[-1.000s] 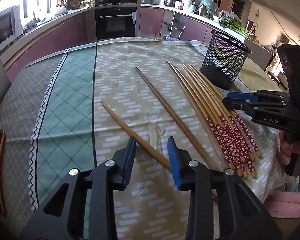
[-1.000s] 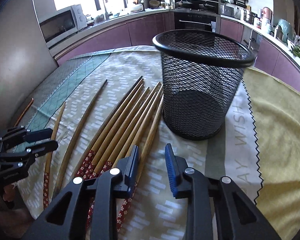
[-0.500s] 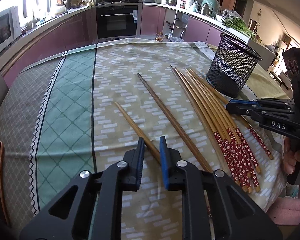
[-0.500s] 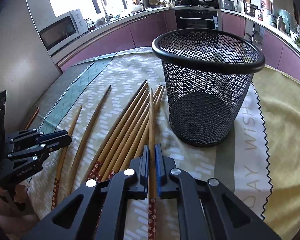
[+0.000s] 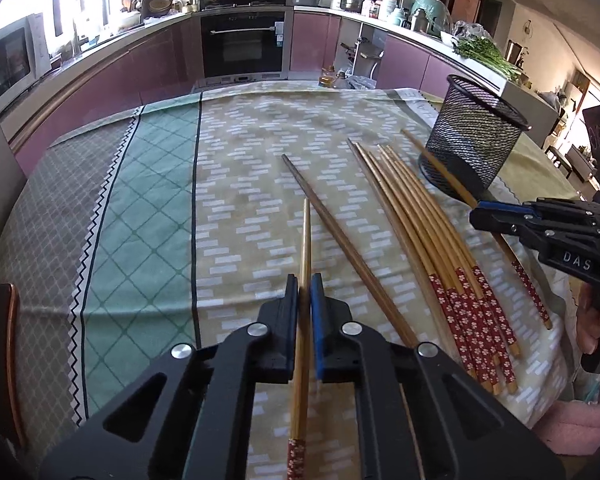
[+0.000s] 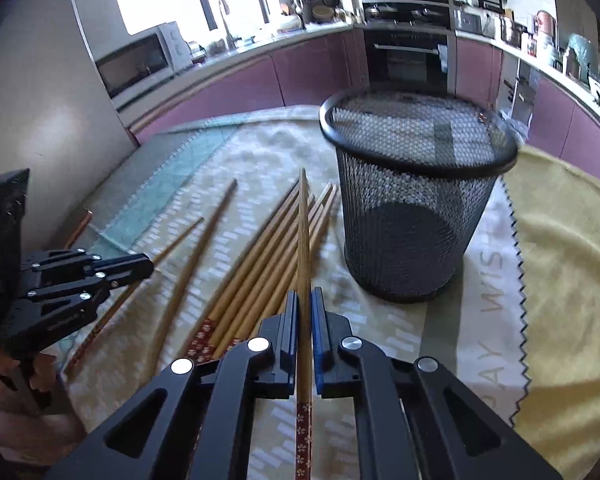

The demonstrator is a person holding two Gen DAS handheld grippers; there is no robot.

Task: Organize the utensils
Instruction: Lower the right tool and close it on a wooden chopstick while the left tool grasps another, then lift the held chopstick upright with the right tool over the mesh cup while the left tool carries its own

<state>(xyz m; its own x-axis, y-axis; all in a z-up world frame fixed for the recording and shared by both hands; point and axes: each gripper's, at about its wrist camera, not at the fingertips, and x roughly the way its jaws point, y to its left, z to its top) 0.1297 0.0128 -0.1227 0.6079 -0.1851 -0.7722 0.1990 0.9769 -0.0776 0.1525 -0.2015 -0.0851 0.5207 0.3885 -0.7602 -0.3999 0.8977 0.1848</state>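
Note:
Pressed between the pads of my left gripper (image 5: 305, 280), whose jaws are closing, is a bamboo chopstick (image 5: 307, 236) with a red floral end; it points straight ahead over the tablecloth. My right gripper (image 6: 305, 298) is shut on another such chopstick (image 6: 303, 224), its tip raised just left of the black mesh basket (image 6: 412, 208). Between the two grippers on the cloth lie a bundle of several chopsticks (image 5: 432, 232) and a darker chopstick (image 5: 332, 224). The right gripper (image 5: 476, 216) shows at the right in the left wrist view, near the basket (image 5: 472, 148). At the left of the right wrist view is the left gripper (image 6: 148, 262).
A patterned tablecloth (image 5: 140, 220) covers the table, and its near edge drops off below the chopstick ends. A chair back (image 5: 4, 340) stands at the left. A hand (image 5: 596, 320) holds the right gripper. Kitchen counters and an oven (image 5: 244, 40) are behind.
Both grippers went from open to shut, each on one chopstick. The left chopstick swung from slanting to straight ahead. The right chopstick's tip rose off the bundle.

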